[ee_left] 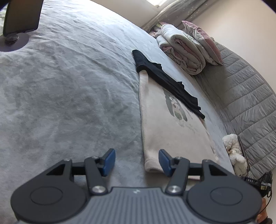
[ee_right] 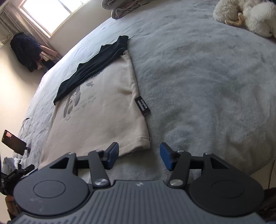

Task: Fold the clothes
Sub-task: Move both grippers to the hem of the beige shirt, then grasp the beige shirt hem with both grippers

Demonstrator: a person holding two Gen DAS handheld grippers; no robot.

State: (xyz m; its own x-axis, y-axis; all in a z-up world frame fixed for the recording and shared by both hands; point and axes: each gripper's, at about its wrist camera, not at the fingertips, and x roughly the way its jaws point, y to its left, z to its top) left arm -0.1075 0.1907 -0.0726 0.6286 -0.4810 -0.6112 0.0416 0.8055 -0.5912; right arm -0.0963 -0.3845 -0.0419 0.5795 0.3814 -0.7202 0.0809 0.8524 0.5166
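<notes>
A: Left wrist cam: the left gripper [ee_left: 136, 161] has jaws apart, nothing between the pads. The cream garment [ee_left: 174, 131] lies flat on the grey bed cover [ee_left: 69, 96], its near corner just beside the right pad. A black garment [ee_left: 165, 77] lies across its far part.

B: Right wrist cam: the right gripper [ee_right: 139, 156] is also released, empty, w/ the cream garment's corner near the left pad. Only here I see a black label [ee_right: 143, 106] at the garment edge, a phone [ee_right: 13, 142] and the window [ee_right: 46, 12].

A: Only my view shows the folded quilts [ee_left: 181, 50] and the padded headboard [ee_left: 245, 96].
</notes>
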